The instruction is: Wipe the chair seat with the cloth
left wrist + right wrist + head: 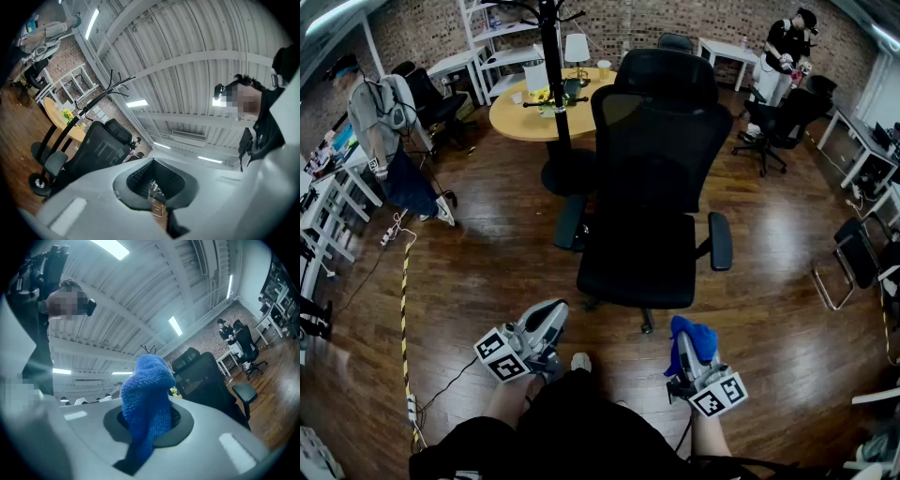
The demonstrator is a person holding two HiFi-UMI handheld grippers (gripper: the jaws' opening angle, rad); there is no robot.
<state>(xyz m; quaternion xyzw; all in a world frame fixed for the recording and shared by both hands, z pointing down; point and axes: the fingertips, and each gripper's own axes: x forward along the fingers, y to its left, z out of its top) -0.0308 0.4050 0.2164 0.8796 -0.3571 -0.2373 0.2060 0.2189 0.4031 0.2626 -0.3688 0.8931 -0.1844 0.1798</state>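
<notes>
Chair seat (637,262) of a black mesh office chair stands at 12 o'clock from the person who holds the grippers, on a dark wooden floor (487,272). Its high back rises at the far side and one armrest is on each side. The seat surface is bare and neither gripper touches it.

Beyond the chair, at about 11 o'clock, is a round wooden table (517,117) with some small things on top. A black coat stand (553,84) rises just before this table. Far at 1 o'clock another person (786,52) stands beside a second office chair.

At 7 o'clock from the seat, the left gripper (551,311) is held low over the floor. Its jaws are together and nothing is between them. The right gripper (686,364) is at 5 o'clock from the seat, near its front edge but apart from it. Its jaws are clamped on a blue cloth (696,336), which sticks out past the tips in a soft bunch.
</notes>
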